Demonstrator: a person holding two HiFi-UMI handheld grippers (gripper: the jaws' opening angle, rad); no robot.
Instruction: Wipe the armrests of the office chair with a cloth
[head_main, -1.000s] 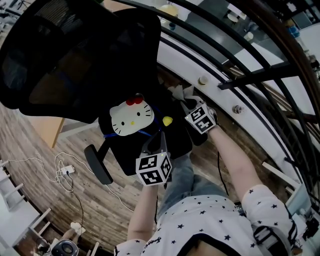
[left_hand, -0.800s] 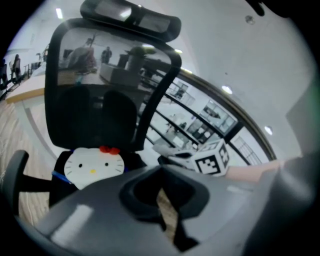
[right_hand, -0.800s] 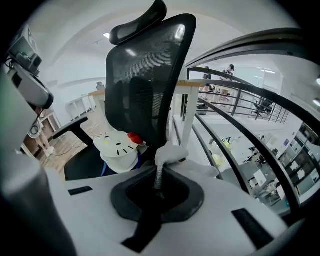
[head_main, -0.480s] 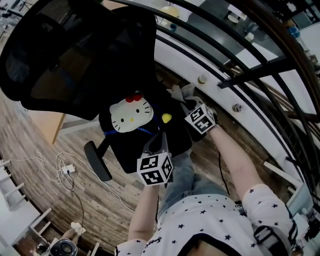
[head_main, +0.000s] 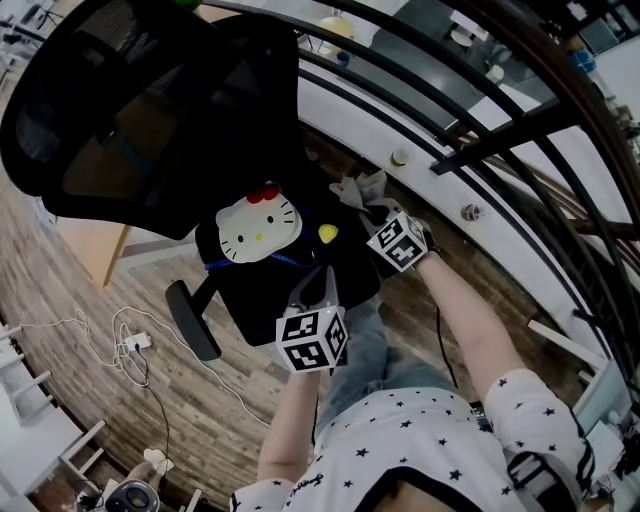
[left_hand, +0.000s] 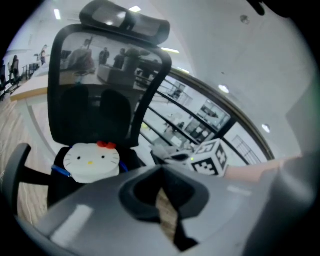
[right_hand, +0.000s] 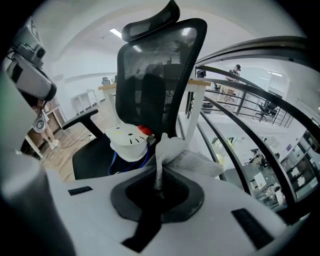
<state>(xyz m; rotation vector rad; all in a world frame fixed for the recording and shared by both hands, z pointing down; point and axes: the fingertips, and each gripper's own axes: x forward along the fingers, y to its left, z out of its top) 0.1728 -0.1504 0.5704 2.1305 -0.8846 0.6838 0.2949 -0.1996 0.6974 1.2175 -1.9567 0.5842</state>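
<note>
- The office chair (head_main: 150, 110) stands ahead of both hand-held grippers, its black mesh back and headrest rising beyond them.
- A curved black railing (head_main: 470, 140) runs past the outer side of the right hand-held gripper.
- Both forearms are bare below a white shirt (head_main: 420, 440) printed with dark stars. The right arm stretches forward to the chair's railing side. The left is held closer to the body, over the seat's front edge.
- A white cat-face cushion (head_main: 258, 228) with a red bow lies on the seat, between the two hand-held grippers and beyond them.
- One armrest (head_main: 192, 320) juts out well to the left of the left hand-held gripper.
- The right hand-held gripper (right_hand: 157, 185) is clamped on the pale cloth (right_hand: 187, 157), which bunches just ahead of its jaws. Whether the cloth touches an armrest cannot be told.
- The left hand-held gripper (left_hand: 162, 200) is empty, its jaws a narrow gap apart.
- Each cube carries black-and-white square markers.
</note>
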